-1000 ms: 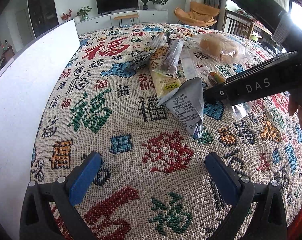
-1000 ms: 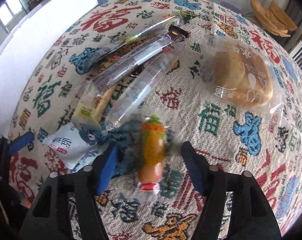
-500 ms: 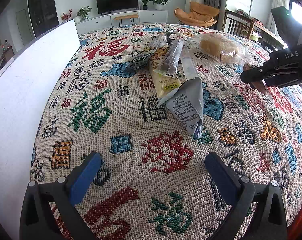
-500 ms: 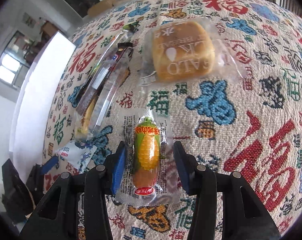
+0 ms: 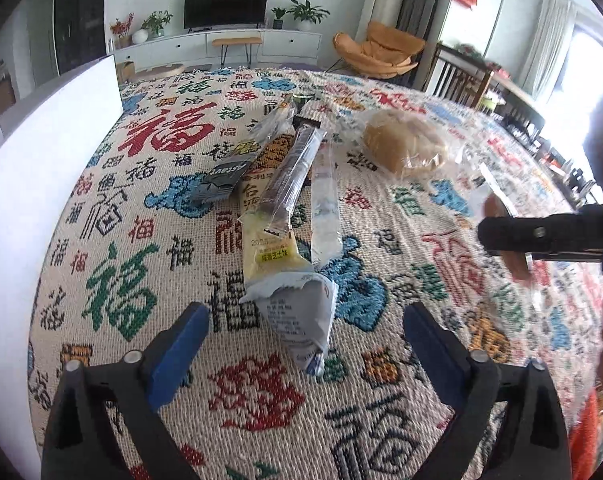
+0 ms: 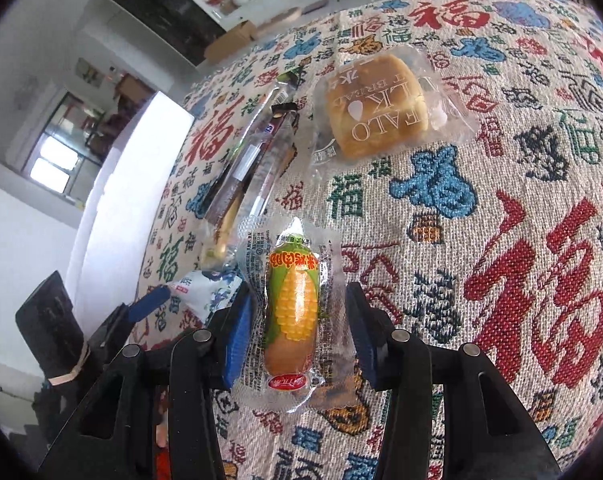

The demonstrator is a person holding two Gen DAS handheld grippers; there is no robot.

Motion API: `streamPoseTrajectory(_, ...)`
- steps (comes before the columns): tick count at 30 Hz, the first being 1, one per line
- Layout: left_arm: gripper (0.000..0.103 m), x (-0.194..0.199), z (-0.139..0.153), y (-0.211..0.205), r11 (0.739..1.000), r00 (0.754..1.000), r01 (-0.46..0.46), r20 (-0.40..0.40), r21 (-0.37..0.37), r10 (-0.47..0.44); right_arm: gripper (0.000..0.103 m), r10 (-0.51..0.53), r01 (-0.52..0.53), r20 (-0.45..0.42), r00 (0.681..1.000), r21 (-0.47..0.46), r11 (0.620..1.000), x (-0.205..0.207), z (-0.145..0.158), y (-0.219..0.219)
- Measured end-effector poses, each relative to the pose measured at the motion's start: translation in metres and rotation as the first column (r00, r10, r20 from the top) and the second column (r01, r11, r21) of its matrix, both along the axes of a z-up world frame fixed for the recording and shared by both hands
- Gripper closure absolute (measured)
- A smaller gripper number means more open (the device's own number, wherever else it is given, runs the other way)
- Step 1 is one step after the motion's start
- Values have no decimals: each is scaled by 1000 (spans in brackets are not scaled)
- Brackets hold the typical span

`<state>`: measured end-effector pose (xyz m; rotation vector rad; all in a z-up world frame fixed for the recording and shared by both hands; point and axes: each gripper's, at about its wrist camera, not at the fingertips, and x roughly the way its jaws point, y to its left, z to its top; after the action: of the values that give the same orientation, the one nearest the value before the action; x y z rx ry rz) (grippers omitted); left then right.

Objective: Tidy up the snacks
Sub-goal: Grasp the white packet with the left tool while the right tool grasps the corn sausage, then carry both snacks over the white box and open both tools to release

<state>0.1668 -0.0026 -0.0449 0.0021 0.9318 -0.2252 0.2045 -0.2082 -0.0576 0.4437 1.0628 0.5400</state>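
A grey-white snack packet (image 5: 301, 320) lies on the patterned tablecloth (image 5: 141, 360), its near end between the tips of my left gripper (image 5: 305, 312). The jaws are closing and the blue pads stand clear of the packet on both sides. My right gripper (image 6: 297, 296) is shut on a corn sausage packet (image 6: 293, 312) by its clear wrapper and holds it off the cloth. In the left wrist view the right gripper (image 5: 541, 236) sits at the right edge with the sausage blurred behind it.
Beyond the grey packet lie a yellow packet (image 5: 269, 240), a dark bar (image 5: 297, 168), a clear packet (image 5: 325, 208) and a dark grey packet (image 5: 225, 176). A wrapped bun (image 6: 373, 112) rests further back. A white board (image 5: 41, 200) borders the cloth's left side.
My left gripper has moved forward until the grey packet sits between its tips, and its jaws have narrowed. My right gripper closed on the corn sausage, rolled, and carried it off to the right.
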Motion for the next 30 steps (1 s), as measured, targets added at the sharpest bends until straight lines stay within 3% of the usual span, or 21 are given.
streamPoseTrajectory(1,54,5,-4,-3,999,1000,-13,-5,33,13,55,-7,7,6,1000,7,1000,-1,2,-3)
streamPoseTrajectory(2,62,7,-7,-3,999,1000,-25,-11,38,26,55,-12,12,11,1000,13,1000,-4,4,-8)
streamPoseTrajectory(6,65,-11,-2,24,988,999,-37,30,-151,42,55,-26,26,30,999,3,1000,-10,10,-21)
streamPoseTrajectory(10,65,-41,20,57,966,994,-35,89,-255,59,55,-27,27,30,999,-21,999,-15,8,-32)
streamPoseTrajectory(16,64,-73,80,111,901,981,-54,146,-431,128,55,1,0,14,1000,-19,1000,-6,14,-3)
streamPoseTrajectory(20,64,-89,135,163,914,957,-87,220,-396,187,55,103,-104,84,991,12,994,-1,58,59)
streamPoseTrajectory(23,63,-95,158,211,929,935,-167,248,-329,255,55,208,-218,157,965,50,975,-2,102,126)
streamPoseTrajectory(28,58,-86,156,290,914,901,-348,196,-209,387,51,385,-409,253,887,45,912,-16,163,254)
streamPoseTrajectory(29,54,-82,150,300,908,894,-381,180,-176,410,44,404,-424,278,872,14,906,-20,172,278)
streamPoseTrajectory(30,40,-80,145,312,896,882,-420,166,-146,441,37,409,-424,305,860,-18,905,-23,180,297)
